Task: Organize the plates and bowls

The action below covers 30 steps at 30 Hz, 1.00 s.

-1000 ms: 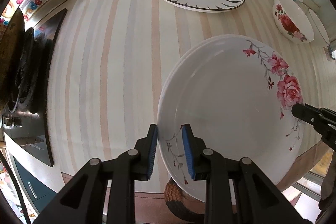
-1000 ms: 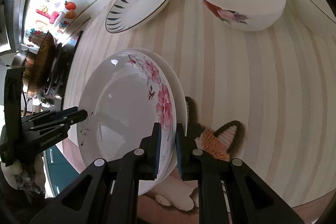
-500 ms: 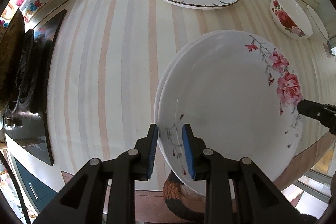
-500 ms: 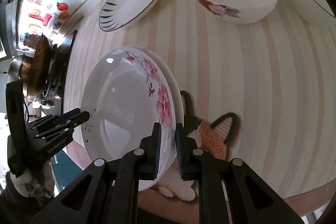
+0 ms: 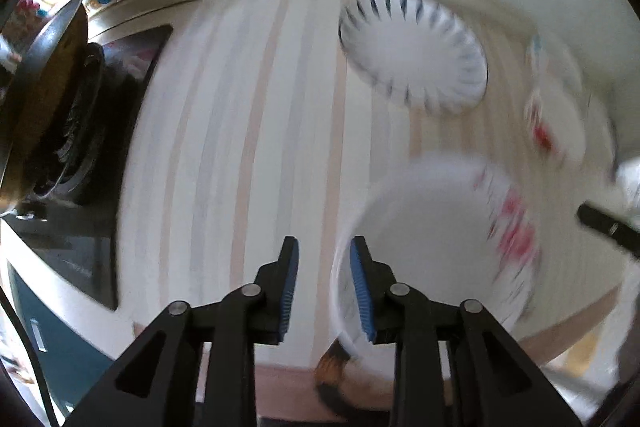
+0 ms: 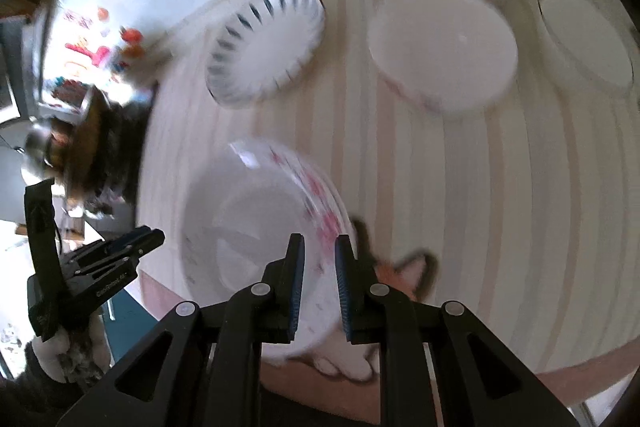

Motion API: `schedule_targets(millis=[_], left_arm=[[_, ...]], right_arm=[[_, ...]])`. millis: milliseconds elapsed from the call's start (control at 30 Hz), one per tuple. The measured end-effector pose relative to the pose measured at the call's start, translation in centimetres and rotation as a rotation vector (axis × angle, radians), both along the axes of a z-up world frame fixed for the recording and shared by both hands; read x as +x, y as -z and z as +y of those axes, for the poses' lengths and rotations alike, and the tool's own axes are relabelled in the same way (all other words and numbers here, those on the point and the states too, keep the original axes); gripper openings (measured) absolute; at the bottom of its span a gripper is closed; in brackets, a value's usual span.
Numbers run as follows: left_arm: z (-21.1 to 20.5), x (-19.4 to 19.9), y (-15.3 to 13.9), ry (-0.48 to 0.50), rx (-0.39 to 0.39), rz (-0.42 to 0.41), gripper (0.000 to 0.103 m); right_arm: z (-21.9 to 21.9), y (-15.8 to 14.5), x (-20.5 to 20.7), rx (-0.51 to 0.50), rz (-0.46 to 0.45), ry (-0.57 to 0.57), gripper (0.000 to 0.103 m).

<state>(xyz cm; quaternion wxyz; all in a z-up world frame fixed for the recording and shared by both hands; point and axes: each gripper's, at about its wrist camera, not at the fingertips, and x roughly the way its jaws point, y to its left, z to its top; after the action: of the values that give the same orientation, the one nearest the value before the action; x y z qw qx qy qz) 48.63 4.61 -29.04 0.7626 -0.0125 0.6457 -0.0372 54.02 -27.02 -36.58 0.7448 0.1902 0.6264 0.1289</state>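
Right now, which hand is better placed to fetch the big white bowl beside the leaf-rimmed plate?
Right. The right gripper has the bowl ahead over bare cloth. For the left gripper, jaws opening and empty, it sits far off to the side, past the flowered plate.

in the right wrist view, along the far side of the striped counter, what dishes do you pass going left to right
blue-dashed plate → big white bowl → white dish at the right edge. The small bowl behind the big one overlaps it, so it is left out.
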Motion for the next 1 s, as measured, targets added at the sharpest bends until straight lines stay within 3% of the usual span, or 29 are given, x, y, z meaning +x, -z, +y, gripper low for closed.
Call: schedule_targets(millis=[100, 300, 500, 600, 667, 733, 800, 1000], left_arm=[[0.3, 5.4, -0.4, -0.045, -0.059, 0.013, 0.026], [-0.4, 15.8, 3.2, -0.031, -0.067, 0.119, 0.026], [-1.7, 19.4, 8.1, 0.016, -0.014, 0.216, 0.026], [-1.8, 20.0, 9.4, 0.021, -0.040, 0.224, 0.026], [-1.8, 20.2, 9.9, 0.022, -0.074, 0.221, 0.025], [-1.8, 20.3, 10.0, 0.027, -0.089, 0.202, 0.017], [-1.8, 20.1, 10.0, 0.030, -0.084, 0.190, 0.016], [-1.5, 19.0, 9.2, 0.022, -0.058, 0.153, 0.013]], right_arm=[[0.3, -1.1, 4.5, 0.016, -0.012, 0.019, 0.043], [1.9, 0.7, 15.1, -0.088, -0.016, -0.006, 0.043], [3.4, 4.2, 21.3, -0.181, 0.041, -0.071, 0.043], [3.7, 5.6, 22.4, -0.193, 0.060, -0.084, 0.042], [3.7, 6.5, 22.6, -0.191, 0.072, -0.091, 0.037], [3.9, 7.4, 22.8, -0.188, 0.085, -0.106, 0.021], [4.1, 8.0, 22.6, -0.202, 0.078, -0.117, 0.012], [4.5, 8.0, 21.8, -0.219, 0.033, -0.145, 0.010]])
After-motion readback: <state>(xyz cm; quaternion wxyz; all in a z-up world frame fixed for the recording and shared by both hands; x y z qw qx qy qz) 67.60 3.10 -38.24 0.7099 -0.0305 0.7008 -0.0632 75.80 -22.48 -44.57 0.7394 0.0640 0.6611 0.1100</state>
